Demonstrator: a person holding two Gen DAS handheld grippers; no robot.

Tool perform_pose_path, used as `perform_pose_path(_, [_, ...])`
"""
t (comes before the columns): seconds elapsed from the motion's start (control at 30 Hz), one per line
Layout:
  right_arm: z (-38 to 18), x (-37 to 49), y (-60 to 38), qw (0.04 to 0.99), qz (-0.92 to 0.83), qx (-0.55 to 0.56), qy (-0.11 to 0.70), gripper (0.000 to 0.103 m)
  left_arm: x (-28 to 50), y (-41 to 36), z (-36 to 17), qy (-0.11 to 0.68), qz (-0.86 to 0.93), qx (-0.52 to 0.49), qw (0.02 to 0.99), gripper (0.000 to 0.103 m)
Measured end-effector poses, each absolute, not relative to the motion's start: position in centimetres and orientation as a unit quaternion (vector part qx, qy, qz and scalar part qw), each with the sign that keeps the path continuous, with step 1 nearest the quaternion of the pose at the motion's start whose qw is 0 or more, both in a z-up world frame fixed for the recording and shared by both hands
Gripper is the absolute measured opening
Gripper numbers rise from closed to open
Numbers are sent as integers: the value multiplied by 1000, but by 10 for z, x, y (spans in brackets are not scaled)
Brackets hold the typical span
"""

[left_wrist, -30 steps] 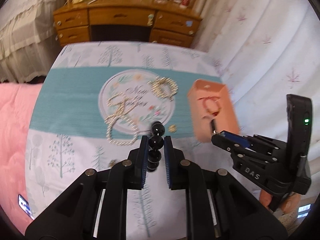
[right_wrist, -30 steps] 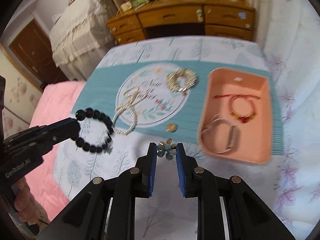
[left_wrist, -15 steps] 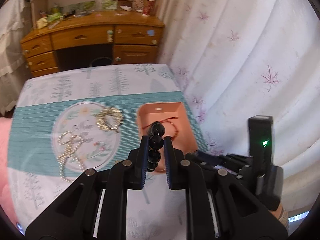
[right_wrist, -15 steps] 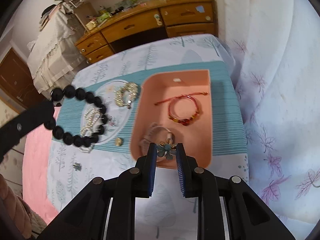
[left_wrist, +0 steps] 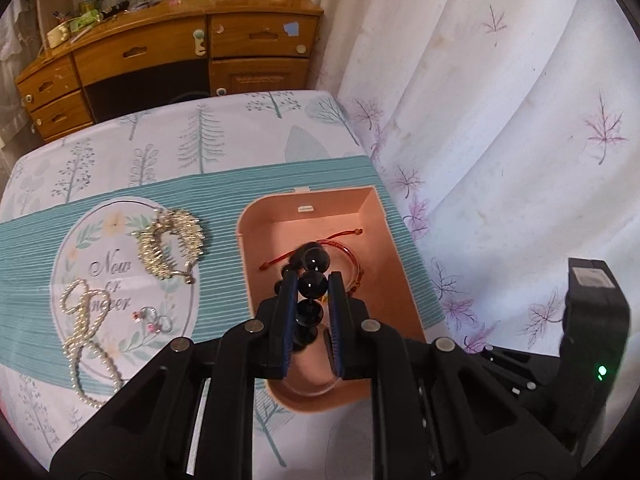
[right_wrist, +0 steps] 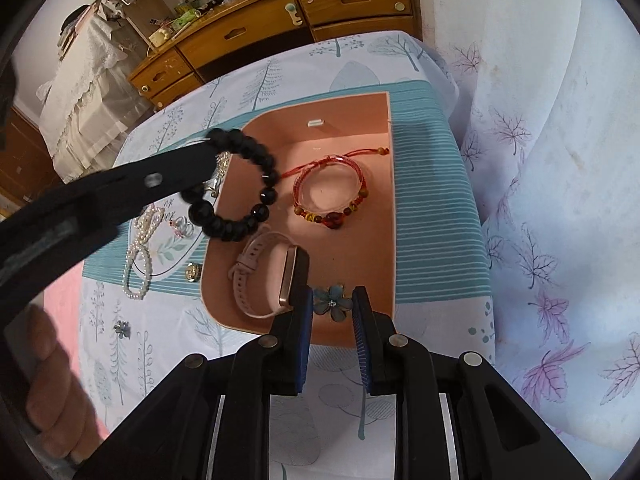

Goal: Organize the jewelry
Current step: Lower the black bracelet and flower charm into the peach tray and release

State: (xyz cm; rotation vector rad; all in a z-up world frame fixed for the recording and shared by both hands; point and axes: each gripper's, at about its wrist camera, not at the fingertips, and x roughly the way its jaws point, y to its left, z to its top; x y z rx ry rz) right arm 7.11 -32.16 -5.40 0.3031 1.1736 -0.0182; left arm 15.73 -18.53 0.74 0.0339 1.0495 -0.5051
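My left gripper (left_wrist: pixel 313 286) is shut on a black bead bracelet (left_wrist: pixel 312 280) and holds it above the pink tray (left_wrist: pixel 400 256). The bracelet (right_wrist: pixel 236 188) hangs over the tray's left part in the right wrist view. My right gripper (right_wrist: pixel 332 304) is shut on a blue flower brooch (right_wrist: pixel 332 302) above the tray's near edge (right_wrist: pixel 384 288). The tray holds a red string bracelet (right_wrist: pixel 330 196) and a pink watch (right_wrist: pixel 264 280). A gold chain bracelet (left_wrist: pixel 170 242), a pearl necklace (left_wrist: pixel 84 332) and small rings (left_wrist: pixel 154 318) lie on the teal mat (left_wrist: pixel 224 196).
A gold earring (right_wrist: pixel 193 272) and a second blue flower (right_wrist: pixel 122 329) lie on the tablecloth left of the tray. A wooden dresser (left_wrist: pixel 168 56) stands behind the table. A white curtain (left_wrist: pixel 500 120) hangs close on the right.
Both grippers moved right and forward over the pink tray, carrying the black bracelet and the flower brooch. The tray now fills the middle of both views.
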Motion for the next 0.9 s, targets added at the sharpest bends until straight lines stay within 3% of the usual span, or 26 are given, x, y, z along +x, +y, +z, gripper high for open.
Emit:
perform_pose_path(0.13, [-54, 68, -322, 824, 1, 154, 546, 40, 160, -194, 2, 492, -246, 22, 835, 13])
perform_pose_path(0.47, [-41, 58, -313, 835, -7, 131, 534, 40, 165, -203, -8, 512, -268, 11, 816, 13])
perform_pose_path(0.9, [-36, 47, -284, 839, 9, 107, 534, 40, 140, -146, 3, 498, -218, 16, 839, 14])
